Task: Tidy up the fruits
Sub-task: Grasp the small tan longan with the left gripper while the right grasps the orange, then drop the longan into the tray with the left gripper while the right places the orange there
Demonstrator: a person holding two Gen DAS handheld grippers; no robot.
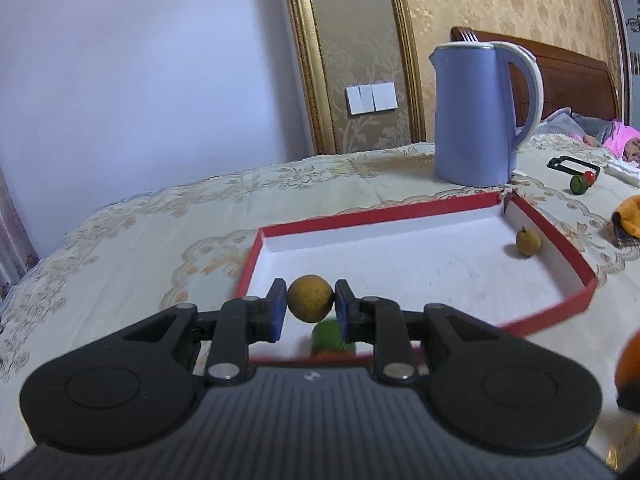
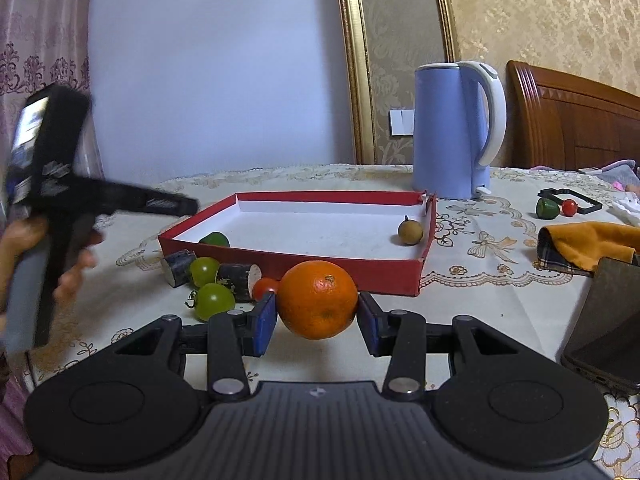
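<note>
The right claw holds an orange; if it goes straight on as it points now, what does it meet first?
Probably the near wall of the red tray, just behind the orange in the right claw; depth is unclear.

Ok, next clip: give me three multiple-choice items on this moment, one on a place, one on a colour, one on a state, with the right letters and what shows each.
1. Where does the small brown stemmed fruit lie?
A. inside the red tray, near its far right corner
B. on the cloth beside the kettle
C. between the right gripper's pads

2. What colour is the kettle?
A. red
B. pale blue with a white handle
C. black

3. What is the state of the right gripper?
A. open and empty
B. shut on the orange
C. shut on a green tomato

Answers: 1 A, it sits on the tray's white floor by the right wall. 2 B, both views show a blue body and white handle. 3 B, the blue pads press the orange on both sides.
</note>
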